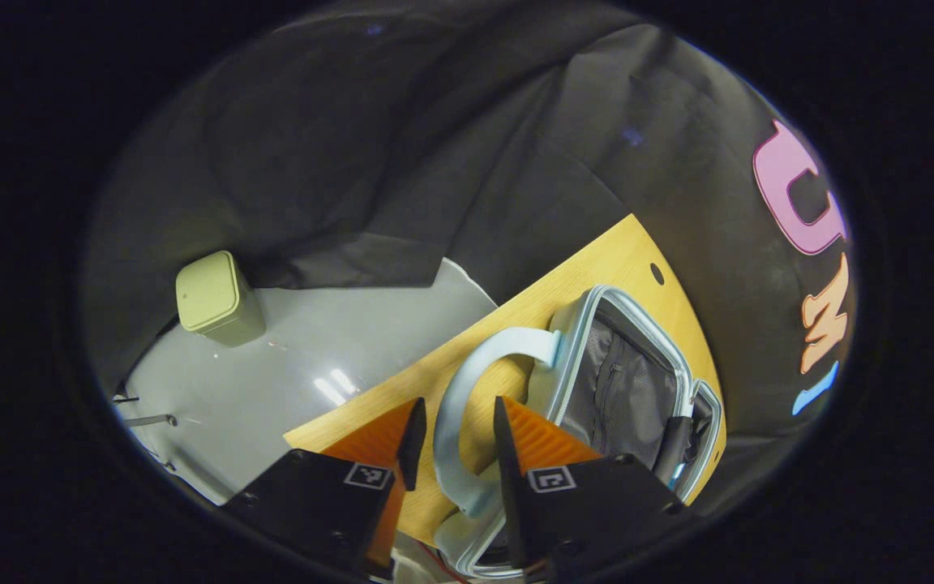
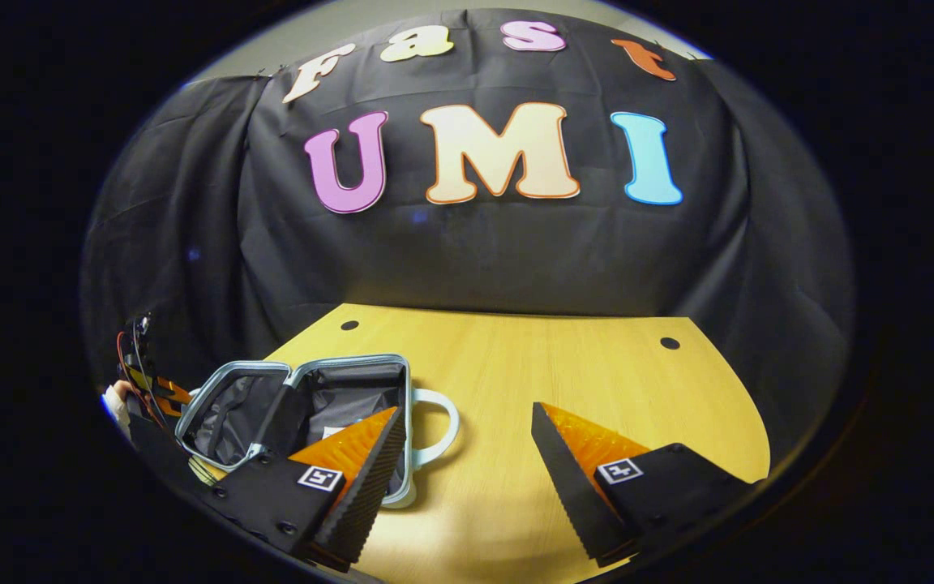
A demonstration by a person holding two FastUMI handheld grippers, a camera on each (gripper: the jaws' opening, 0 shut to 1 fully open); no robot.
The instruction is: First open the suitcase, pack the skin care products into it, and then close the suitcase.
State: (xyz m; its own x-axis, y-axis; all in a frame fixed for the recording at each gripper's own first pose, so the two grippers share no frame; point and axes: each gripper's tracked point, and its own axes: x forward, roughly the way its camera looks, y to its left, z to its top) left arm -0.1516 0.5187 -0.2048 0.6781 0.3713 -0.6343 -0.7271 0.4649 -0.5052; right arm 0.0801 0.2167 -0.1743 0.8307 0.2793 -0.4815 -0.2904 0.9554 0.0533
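In the left gripper view a bin (image 1: 218, 298) stands on the floor far left; the left gripper (image 1: 457, 434), fingers apart, straddles the handle (image 1: 467, 389) of the open suitcase (image 1: 625, 381). In the right gripper view, the case lies left of the right gripper (image 2: 467, 462), which gapes above the table (image 2: 564, 365).

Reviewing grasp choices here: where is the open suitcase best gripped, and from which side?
Probably the looped handle of the suitcase: it stands clear of the shell with an open gap. The left gripper, open, already straddles one limb, so closing across that limb from the handle side suits.
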